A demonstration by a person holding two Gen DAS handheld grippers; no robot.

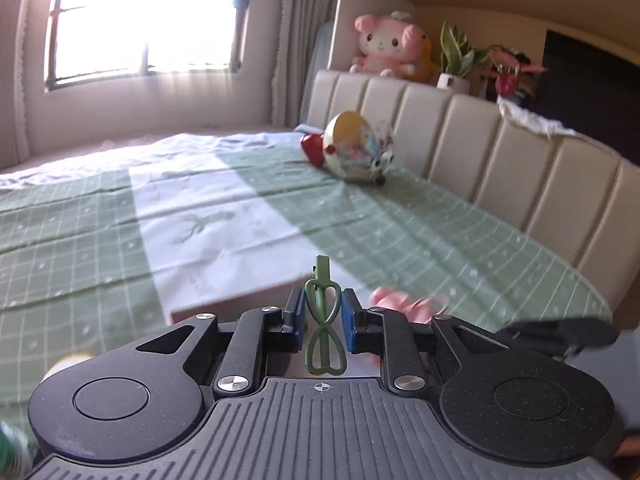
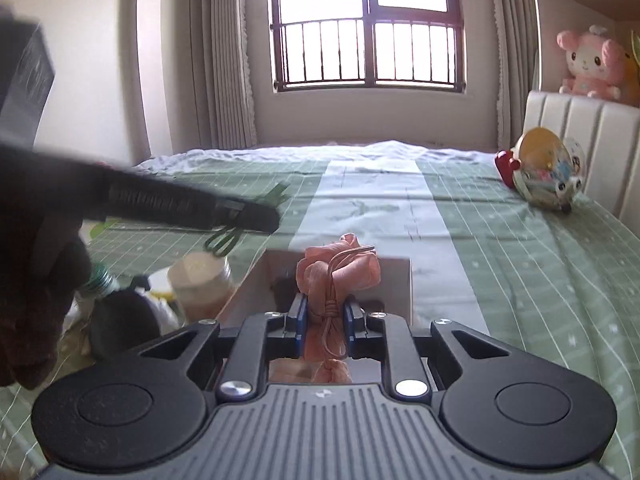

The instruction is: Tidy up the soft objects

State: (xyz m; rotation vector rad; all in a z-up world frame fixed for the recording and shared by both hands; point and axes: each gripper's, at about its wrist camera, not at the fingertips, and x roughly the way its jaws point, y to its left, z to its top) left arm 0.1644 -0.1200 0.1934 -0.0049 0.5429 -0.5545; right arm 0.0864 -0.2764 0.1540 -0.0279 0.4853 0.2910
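Note:
My left gripper [image 1: 321, 312] is shut on a green wire clip [image 1: 322, 320] and holds it above the near edge of a cardboard box [image 1: 236, 300]. In the right wrist view the left gripper [image 2: 256, 216] enters from the left, blurred, with the green clip [image 2: 224, 240] hanging from it. My right gripper [image 2: 325, 316] is shut on a pink fabric bundle [image 2: 340, 268] tied with cord, held over the open cardboard box [image 2: 396, 280]. The pink bundle also shows blurred in the left wrist view [image 1: 400, 304].
The bed has a green checked cover [image 2: 520, 260]. A round colourful toy [image 2: 548, 176] lies near the padded headboard [image 1: 480, 140]. A pink plush [image 1: 386, 46] and potted plants [image 1: 456, 56] sit behind it. A jar [image 2: 200, 280], a bottle and a dark object [image 2: 124, 316] lie left of the box.

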